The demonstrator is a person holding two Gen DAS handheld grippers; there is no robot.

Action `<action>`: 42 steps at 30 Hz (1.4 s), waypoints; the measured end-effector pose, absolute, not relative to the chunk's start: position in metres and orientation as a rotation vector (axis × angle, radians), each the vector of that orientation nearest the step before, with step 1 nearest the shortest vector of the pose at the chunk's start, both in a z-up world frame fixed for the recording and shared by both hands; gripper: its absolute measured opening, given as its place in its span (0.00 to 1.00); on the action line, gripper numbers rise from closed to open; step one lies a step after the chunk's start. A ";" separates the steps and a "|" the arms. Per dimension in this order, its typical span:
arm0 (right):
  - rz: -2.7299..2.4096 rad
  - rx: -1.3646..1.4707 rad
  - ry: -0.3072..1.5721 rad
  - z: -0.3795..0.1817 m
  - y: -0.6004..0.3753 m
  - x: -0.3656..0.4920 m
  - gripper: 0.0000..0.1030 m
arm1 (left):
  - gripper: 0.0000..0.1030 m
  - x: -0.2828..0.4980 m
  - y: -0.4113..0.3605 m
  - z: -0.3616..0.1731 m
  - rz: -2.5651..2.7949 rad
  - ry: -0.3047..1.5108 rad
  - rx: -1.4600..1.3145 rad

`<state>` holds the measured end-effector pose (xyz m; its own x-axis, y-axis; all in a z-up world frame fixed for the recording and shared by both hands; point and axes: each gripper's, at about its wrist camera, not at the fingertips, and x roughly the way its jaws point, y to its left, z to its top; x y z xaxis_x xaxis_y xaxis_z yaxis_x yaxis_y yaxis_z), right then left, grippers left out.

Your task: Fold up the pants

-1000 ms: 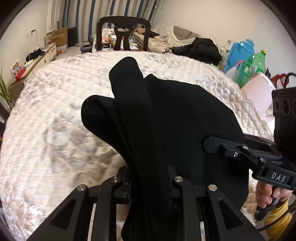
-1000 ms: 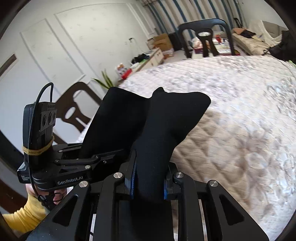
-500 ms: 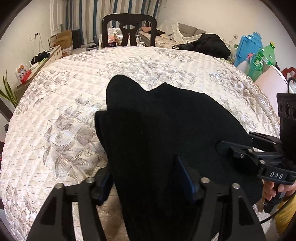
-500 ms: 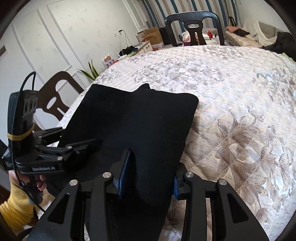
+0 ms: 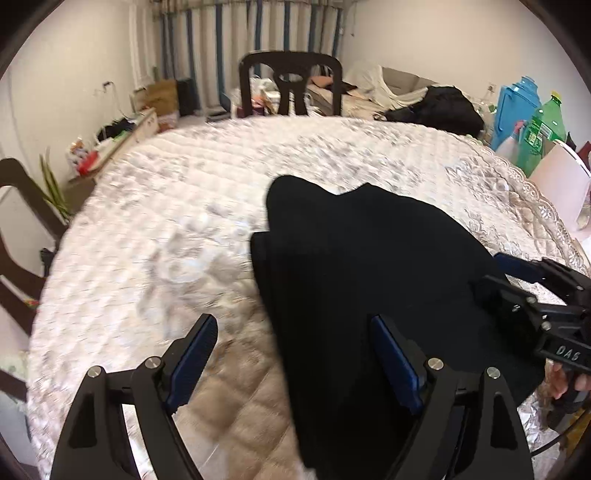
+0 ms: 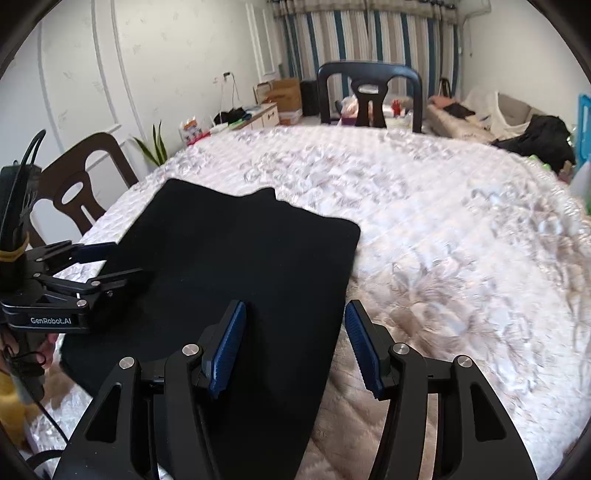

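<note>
Black pants (image 6: 236,266) flat on quilt (image 6: 443,221); both claws wide open, empty. Green bottle (image 5: 546,129) only in left view.

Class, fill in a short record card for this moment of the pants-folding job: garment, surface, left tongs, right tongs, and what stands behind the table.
garment: black pants, lying flat in a folded shape
surface: white quilted cloth over a round table
left tongs: open, one pad over the pants, the other over the cloth
right tongs: open, straddling the pants' right edge, nothing gripped
behind table: dark chair at the far side, striped curtains beyond
</note>
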<state>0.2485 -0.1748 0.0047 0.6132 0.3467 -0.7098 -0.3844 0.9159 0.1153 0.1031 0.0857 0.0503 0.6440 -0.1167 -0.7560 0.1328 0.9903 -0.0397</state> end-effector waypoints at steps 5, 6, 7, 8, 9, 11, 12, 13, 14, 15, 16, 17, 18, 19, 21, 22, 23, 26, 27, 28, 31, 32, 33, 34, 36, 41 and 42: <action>0.439 -0.037 0.735 0.026 -0.181 0.215 0.55 | 0.84 0.073 0.090 0.062 -0.130 0.836 -0.032; 0.441 -0.033 0.727 0.029 -0.181 0.209 0.55 | 0.84 0.065 0.088 0.063 -0.117 0.835 -0.029; 0.441 -0.033 0.722 0.031 -0.181 0.202 0.55 | 0.84 0.058 0.086 0.063 -0.113 0.830 -0.028; 0.442 -0.033 0.718 0.033 -0.182 0.193 0.55 | 0.84 0.051 0.084 0.063 -0.114 0.825 -0.031; 0.442 -0.036 0.718 0.034 -0.181 0.187 0.55 | 0.84 0.043 0.083 0.062 -0.117 0.825 -0.039; 0.435 -0.048 0.723 0.034 -0.180 0.173 0.55 | 0.84 0.030 0.079 0.057 -0.115 0.828 -0.055; 0.432 -0.050 0.729 0.032 -0.180 0.168 0.55 | 0.84 0.026 0.077 0.055 -0.111 0.833 -0.052; 0.429 -0.050 0.742 0.030 -0.180 0.164 0.55 | 0.84 0.021 0.075 0.053 -0.110 0.837 -0.056; 0.428 -0.048 0.758 0.027 -0.181 0.159 0.55 | 0.84 0.016 0.074 0.051 -0.109 0.837 -0.062; 0.427 -0.047 0.765 0.024 -0.181 0.156 0.55 | 0.84 0.011 0.071 0.049 -0.110 0.835 -0.062; 0.424 -0.050 0.770 0.020 -0.181 0.152 0.55 | 0.84 0.007 0.069 0.046 -0.106 0.832 -0.062; 0.421 -0.060 0.774 0.018 -0.180 0.151 0.55 | 0.84 0.003 0.067 0.045 -0.096 0.825 -0.060; 0.415 -0.068 0.778 0.016 -0.180 0.149 0.55 | 0.84 -0.001 0.065 0.043 -0.093 0.819 -0.057; 0.407 -0.071 0.785 0.014 -0.180 0.149 0.55 | 0.84 -0.002 0.064 0.041 -0.089 0.818 -0.058; 0.393 -0.075 0.803 0.007 -0.180 0.148 0.55 | 0.84 -0.005 0.061 0.037 -0.084 0.824 -0.061; 0.387 -0.080 0.809 0.004 -0.180 0.147 0.55 | 0.84 -0.007 0.059 0.033 -0.080 0.831 -0.055; 0.374 -0.093 0.815 0.001 -0.180 0.146 0.55 | 0.84 -0.008 0.056 0.030 -0.074 0.834 -0.040; 0.351 -0.115 0.830 -0.006 -0.179 0.146 0.55 | 0.84 -0.012 0.048 0.022 -0.088 0.855 -0.028; 0.352 -0.108 0.839 -0.008 -0.180 0.146 0.55 | 0.84 -0.012 0.047 0.019 -0.098 0.869 -0.040; 0.351 -0.099 0.854 -0.010 -0.181 0.148 0.55 | 0.84 -0.014 0.047 0.017 -0.096 0.873 -0.045; 0.346 -0.093 0.873 -0.014 -0.181 0.148 0.55 | 0.84 -0.019 0.043 0.015 -0.082 0.859 -0.024; 0.344 -0.093 0.878 -0.015 -0.181 0.148 0.55 | 0.84 -0.020 0.042 0.014 -0.081 0.857 -0.016; 0.342 -0.093 0.882 -0.015 -0.180 0.148 0.55 | 0.84 -0.020 0.041 0.013 -0.073 0.853 -0.004; 0.338 -0.095 0.886 -0.016 -0.181 0.148 0.55 | 0.84 -0.019 0.040 0.012 -0.061 0.855 0.010; 0.330 -0.098 0.895 -0.018 -0.179 0.147 0.55 | 0.84 -0.018 0.039 0.012 -0.054 0.852 0.016; 0.309 -0.120 0.905 -0.020 -0.176 0.146 0.55 | 0.86 -0.017 0.038 0.011 -0.041 0.855 0.022; 0.304 -0.134 0.905 -0.021 -0.174 0.145 0.57 | 0.87 -0.016 0.038 0.011 -0.038 0.856 0.022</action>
